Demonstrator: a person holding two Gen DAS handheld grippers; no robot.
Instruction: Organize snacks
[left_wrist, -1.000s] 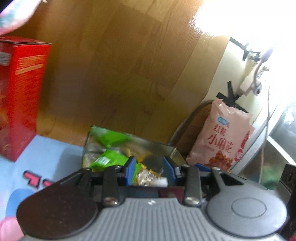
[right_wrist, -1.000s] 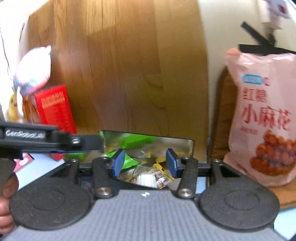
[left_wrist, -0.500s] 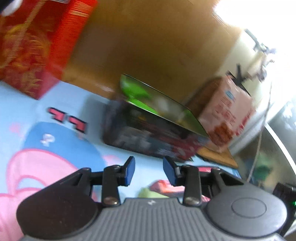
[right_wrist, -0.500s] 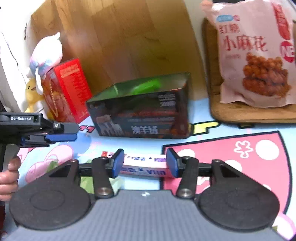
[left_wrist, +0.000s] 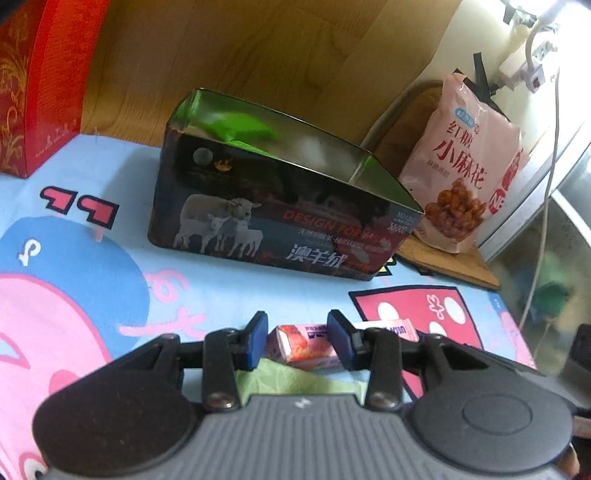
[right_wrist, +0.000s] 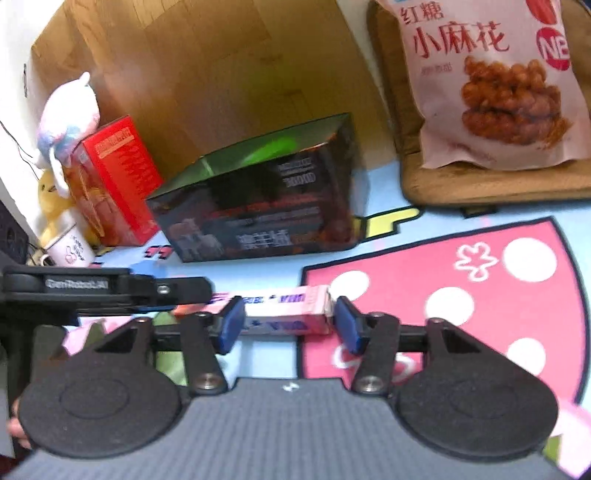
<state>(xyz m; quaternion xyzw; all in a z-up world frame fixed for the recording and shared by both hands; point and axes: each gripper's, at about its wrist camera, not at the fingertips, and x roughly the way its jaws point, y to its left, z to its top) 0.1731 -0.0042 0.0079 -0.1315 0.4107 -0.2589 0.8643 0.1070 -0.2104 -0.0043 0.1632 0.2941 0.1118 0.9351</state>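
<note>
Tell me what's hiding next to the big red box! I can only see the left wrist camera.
Observer: A white mug stands beside the red box.
Operator: Any toys?
Observer: Yes, a pink-and-white plush toy sits behind the red box, with a yellow plush below it.
Operator: Where's the other grabber?
Observer: The right hand-held gripper is low over the mat. Its jaws have just been closing, and a long pink snack box lies crosswise just past its fingertips, not gripped.
</note>
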